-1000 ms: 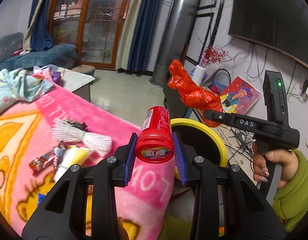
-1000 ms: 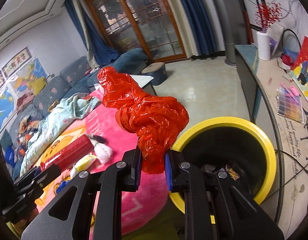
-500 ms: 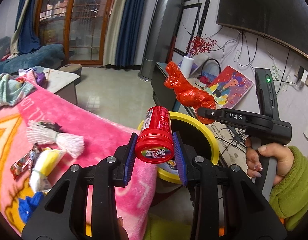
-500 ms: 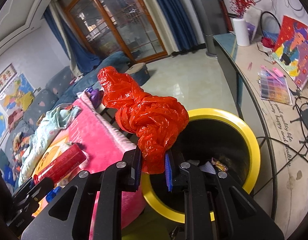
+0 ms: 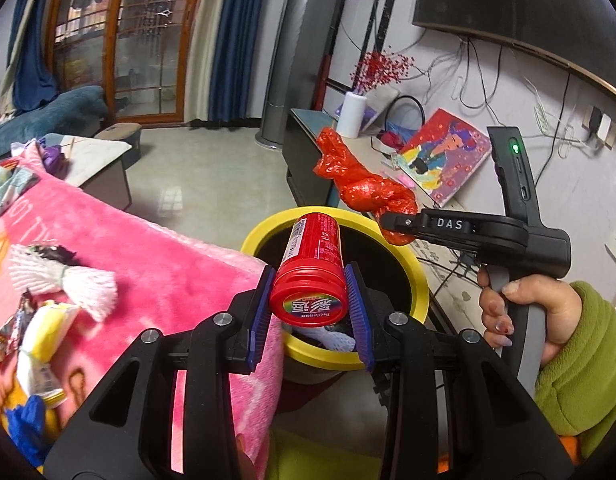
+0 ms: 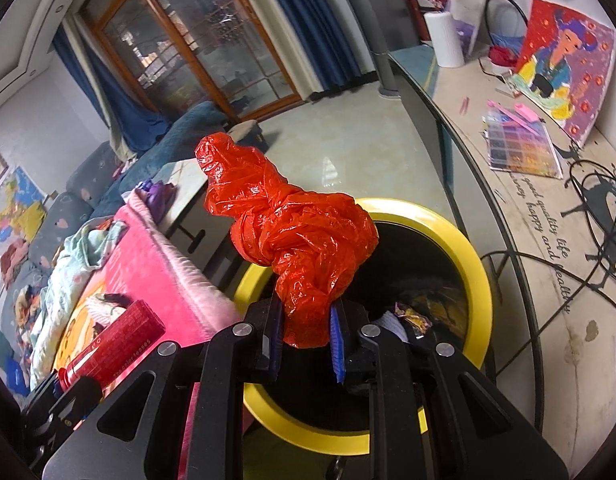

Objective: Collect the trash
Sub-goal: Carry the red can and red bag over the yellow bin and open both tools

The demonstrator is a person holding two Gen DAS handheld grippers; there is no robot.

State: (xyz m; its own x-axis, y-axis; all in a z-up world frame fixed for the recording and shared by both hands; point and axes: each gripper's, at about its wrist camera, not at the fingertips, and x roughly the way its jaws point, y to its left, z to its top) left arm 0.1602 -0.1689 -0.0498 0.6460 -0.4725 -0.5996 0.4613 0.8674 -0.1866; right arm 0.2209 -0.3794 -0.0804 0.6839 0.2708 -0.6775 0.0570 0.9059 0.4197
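My left gripper (image 5: 310, 312) is shut on a red plastic bottle (image 5: 314, 268), its blue pads clamping the cap end, and holds it over the near rim of a yellow-rimmed black trash bin (image 5: 418, 280). My right gripper (image 6: 305, 332) is shut on a knotted red plastic bag (image 6: 291, 232), which hangs above the same bin (image 6: 476, 264). In the left wrist view the bag (image 5: 364, 188) and the right gripper (image 5: 390, 222) sit over the bin's far rim, held by a hand in a green sleeve (image 5: 580, 360). Wrappers lie inside the bin.
A pink blanket (image 5: 167, 248) covers the table left of the bin, with a white foam net (image 5: 63, 280), a yellow packet (image 5: 43, 332) and candy wrappers on it. A glass-topped TV cabinet (image 6: 488, 152) with a painting and cables runs to the right.
Both grippers have moved toward and down to the bin, each still holding its item. The bin has grown larger and now lies directly under the bottle and the bag.
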